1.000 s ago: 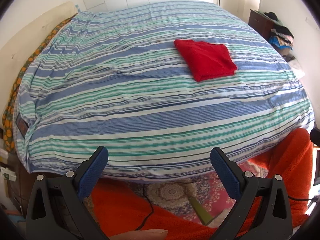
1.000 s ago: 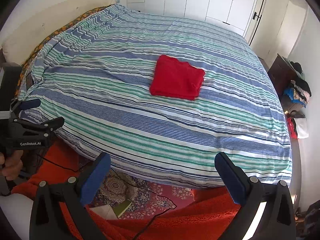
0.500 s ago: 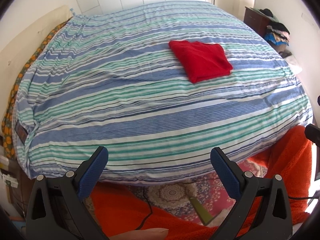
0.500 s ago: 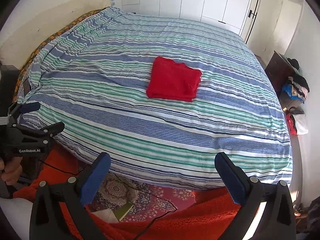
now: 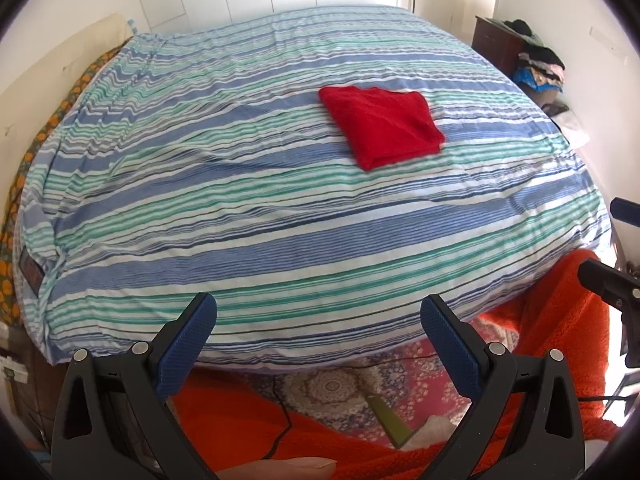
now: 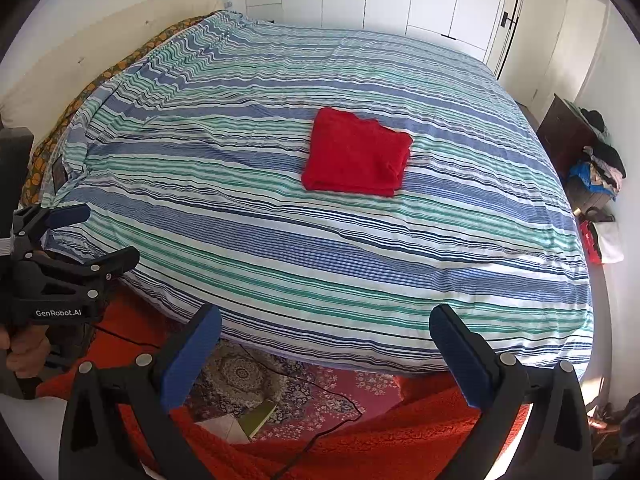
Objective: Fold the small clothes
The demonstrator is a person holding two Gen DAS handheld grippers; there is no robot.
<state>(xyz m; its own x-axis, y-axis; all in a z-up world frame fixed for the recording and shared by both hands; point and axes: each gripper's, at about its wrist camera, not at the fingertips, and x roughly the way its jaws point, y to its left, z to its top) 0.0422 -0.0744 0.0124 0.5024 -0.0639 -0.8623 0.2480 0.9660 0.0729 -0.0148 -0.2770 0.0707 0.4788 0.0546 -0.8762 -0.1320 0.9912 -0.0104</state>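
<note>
The red garment lies on the striped bed cover, a little past the middle of the bed and well away from the near edge, folded into a compact, roughly square bundle with its layered edges showing along one side; it sits flat and alone, which suggests the folding of this piece is done and it has been left where the cover gives broad, even support. The left claw is spread wide and holds nothing, hanging off the foot of the bed above an orange blanket and a patterned rug. The right claw is likewise spread and empty, at the same low stand-off, well apart from the garment. With both claws wide and clear of the cloth, neither can drag or disturb the finished fold. A pile of clothes sits on a dark cabinet beside the bed, perhaps the source of another piece.
</note>
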